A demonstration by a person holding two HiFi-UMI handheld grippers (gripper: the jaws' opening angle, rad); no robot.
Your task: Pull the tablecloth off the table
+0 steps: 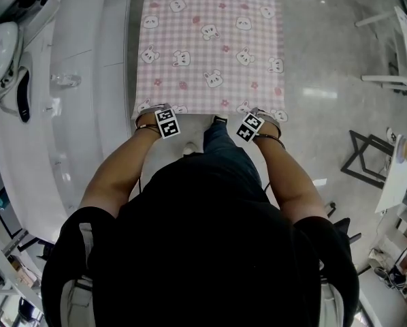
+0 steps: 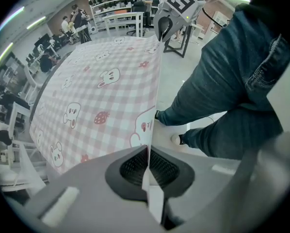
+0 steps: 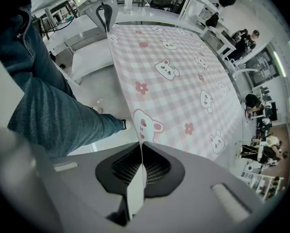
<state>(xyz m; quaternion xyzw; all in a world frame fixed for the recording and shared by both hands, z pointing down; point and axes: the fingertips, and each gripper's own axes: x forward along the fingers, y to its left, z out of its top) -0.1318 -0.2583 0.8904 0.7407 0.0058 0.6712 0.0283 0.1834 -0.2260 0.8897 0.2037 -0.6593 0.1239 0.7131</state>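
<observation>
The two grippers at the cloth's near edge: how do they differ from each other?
The left gripper pinches the tablecloth at its near left corner; the right gripper the near right one. In the left gripper view the cloth spreads left of the jaws; in the right gripper view, right of them. The left's marker cube shows a different pattern from the right's. Both are shut on the cloth's edge.

Black short-sleeved top (image 1: 210, 244), blue jeans (image 2: 232, 81) — left gripper (image 2: 148, 152), right gripper (image 3: 141, 152) grey, black-and-white marker cubes (image 1: 167, 123) (image 1: 250, 127)
</observation>
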